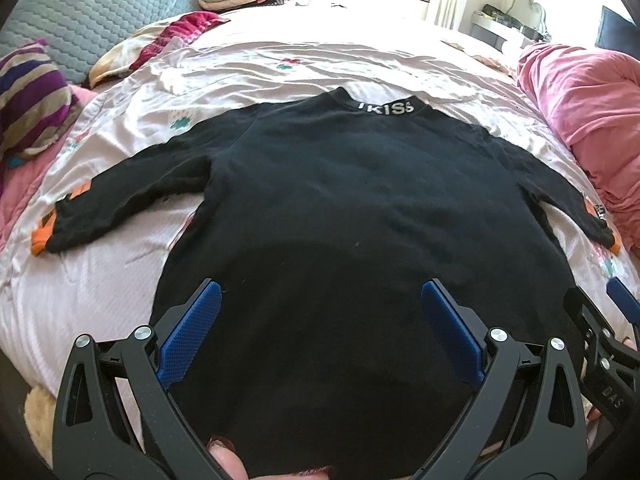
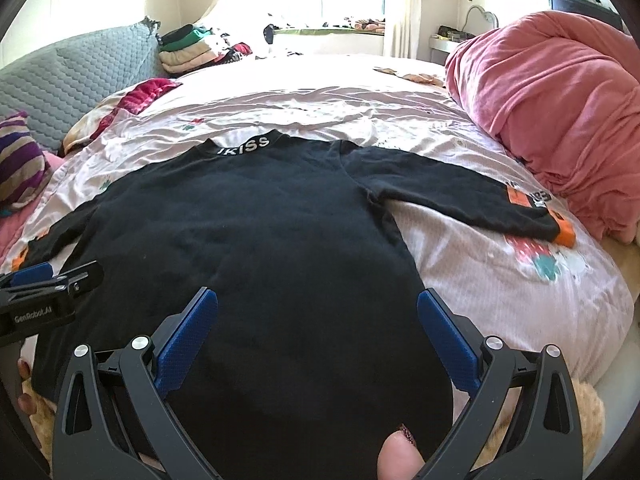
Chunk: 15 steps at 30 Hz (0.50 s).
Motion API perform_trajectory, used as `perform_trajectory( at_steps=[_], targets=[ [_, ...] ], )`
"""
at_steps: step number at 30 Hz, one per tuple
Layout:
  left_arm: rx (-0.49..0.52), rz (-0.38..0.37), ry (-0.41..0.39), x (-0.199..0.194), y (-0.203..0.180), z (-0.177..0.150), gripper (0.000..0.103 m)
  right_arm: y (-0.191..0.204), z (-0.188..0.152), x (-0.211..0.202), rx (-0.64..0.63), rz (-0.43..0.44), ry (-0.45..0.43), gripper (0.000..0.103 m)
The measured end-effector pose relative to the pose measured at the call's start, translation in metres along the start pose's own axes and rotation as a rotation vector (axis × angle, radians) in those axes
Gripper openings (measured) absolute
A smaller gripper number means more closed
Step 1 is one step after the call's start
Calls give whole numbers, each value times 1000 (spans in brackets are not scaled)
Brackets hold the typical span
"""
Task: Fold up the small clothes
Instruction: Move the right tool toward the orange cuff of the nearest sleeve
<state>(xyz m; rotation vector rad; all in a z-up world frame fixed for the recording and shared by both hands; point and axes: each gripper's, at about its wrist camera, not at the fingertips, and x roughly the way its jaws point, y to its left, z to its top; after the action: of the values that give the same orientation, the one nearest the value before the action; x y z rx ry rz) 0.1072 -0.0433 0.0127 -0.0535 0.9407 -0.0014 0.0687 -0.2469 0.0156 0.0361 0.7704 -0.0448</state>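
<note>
A small black long-sleeved top [image 1: 340, 184] [image 2: 248, 216] lies flat on the bed, collar with white lettering [image 1: 385, 106] [image 2: 243, 146] at the far side, both sleeves spread out with orange cuffs [image 1: 42, 236] [image 2: 564, 232]. My left gripper [image 1: 320, 300] hovers open over the hem's left half, blue pads [image 1: 192, 332] wide apart and holding nothing. My right gripper [image 2: 318, 304] is likewise open over the hem's right half, nothing between its pads [image 2: 448, 340]. Each gripper shows at the edge of the other's view: the right gripper [image 1: 600, 340], the left gripper [image 2: 44, 292].
The bed carries a pale pink printed sheet [image 1: 256, 68] [image 2: 500, 264]. A bunched pink quilt [image 1: 588, 120] [image 2: 552, 112] lies on the right, a striped cushion [image 1: 28, 96] and grey quilted headboard [image 1: 100, 12] on the left. Folded clothes [image 2: 188, 50] are stacked at the back.
</note>
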Motion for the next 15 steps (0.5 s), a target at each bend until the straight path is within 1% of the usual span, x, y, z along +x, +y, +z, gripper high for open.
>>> perform_trajectory(
  at_steps=[6, 11, 15],
  targets=[
    [-5, 4, 6, 12, -5, 15, 94, -4, 24, 16, 1, 6, -5, 99],
    [3, 9, -2, 19, -11, 29, 94, -5, 44, 29, -14, -17, -20, 99],
    [9, 11, -1, 25, -14, 43, 94, -9, 65, 43, 7, -33, -33, 99]
  ],
)
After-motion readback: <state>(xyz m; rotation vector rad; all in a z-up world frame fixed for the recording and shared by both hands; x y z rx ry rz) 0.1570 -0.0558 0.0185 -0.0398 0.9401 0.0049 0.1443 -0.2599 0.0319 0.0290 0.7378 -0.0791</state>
